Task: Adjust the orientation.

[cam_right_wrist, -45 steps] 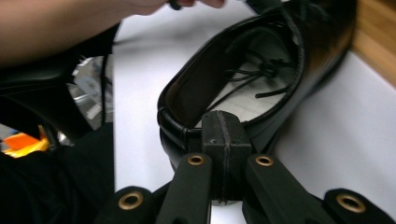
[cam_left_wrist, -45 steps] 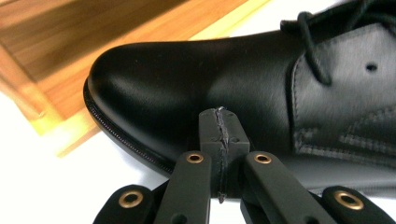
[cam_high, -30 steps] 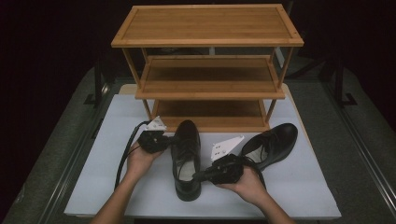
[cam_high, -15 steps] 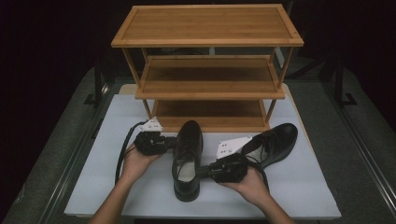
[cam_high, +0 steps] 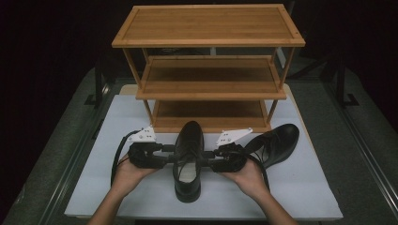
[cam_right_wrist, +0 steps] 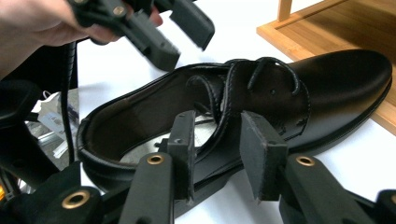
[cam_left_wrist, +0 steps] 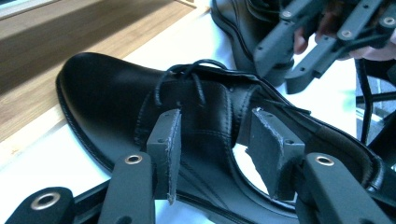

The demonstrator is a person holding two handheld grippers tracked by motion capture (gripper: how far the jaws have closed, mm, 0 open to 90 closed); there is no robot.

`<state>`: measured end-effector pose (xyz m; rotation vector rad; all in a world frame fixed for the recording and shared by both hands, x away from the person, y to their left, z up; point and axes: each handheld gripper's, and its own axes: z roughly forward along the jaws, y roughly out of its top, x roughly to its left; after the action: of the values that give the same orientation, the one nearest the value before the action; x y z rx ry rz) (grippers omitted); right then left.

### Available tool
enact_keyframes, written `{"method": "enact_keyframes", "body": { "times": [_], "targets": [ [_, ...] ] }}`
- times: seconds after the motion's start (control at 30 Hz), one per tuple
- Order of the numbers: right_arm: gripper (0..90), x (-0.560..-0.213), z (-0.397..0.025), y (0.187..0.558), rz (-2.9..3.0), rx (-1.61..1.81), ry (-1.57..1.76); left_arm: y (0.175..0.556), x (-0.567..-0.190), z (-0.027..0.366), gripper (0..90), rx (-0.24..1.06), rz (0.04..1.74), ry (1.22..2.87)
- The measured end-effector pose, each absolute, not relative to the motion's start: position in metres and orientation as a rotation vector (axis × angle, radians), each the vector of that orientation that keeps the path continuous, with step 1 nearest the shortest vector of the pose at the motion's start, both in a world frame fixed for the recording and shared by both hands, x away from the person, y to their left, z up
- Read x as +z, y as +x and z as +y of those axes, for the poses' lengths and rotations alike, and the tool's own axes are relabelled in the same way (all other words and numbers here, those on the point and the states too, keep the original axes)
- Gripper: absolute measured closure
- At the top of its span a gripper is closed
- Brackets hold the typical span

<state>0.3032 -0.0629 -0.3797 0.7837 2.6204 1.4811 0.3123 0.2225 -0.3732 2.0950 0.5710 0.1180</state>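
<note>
While both pairs of fingers stand spread, left gripper (cam_high: 170, 154) and right gripper (cam_high: 209, 158) flank the centre-frame shoe (cam_high: 188, 157), its sides between them.

In the left gripper view, the heel of the middle shoe (cam_left_wrist: 196, 121) ran off the right edge, and my left hand-held gripper (cam_left_wrist: 212, 140) covered part of its side. The second shoe (cam_left_wrist: 243, 23) was cut off at the top. In the right gripper view, the far hand-held gripper looked blurry, and the rack (cam_right_wrist: 336, 28) was cut by the top edge. From the high view, I could not tell if the pads touched the shoe. My forearms (cam_high: 112, 206) ran off the bottom.
</note>
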Motion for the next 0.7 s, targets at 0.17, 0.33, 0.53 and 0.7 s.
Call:
{"method": "enact_keyframes", "body": {
  "times": [0.17,0.33,0.53,0.7],
  "targets": [
    [61.5,-0.383,-0.058,0.308,2.602,1.453,0.805,0.313,-0.381,0.213,60.7,0.124,0.563,2.136],
    [63.6,-0.387,-0.053,0.311,2.622,1.465,0.828,0.309,-0.38,0.214,72.8,0.156,0.55,2.135],
    [72.6,-0.387,-0.055,0.309,2.619,1.49,0.833,0.3,-0.377,0.209,81.9,0.225,0.551,2.154],
    [77.7,-0.386,-0.054,0.308,2.619,1.49,0.825,0.298,-0.375,0.208,84.1,0.248,0.554,2.164]
  ]
}}
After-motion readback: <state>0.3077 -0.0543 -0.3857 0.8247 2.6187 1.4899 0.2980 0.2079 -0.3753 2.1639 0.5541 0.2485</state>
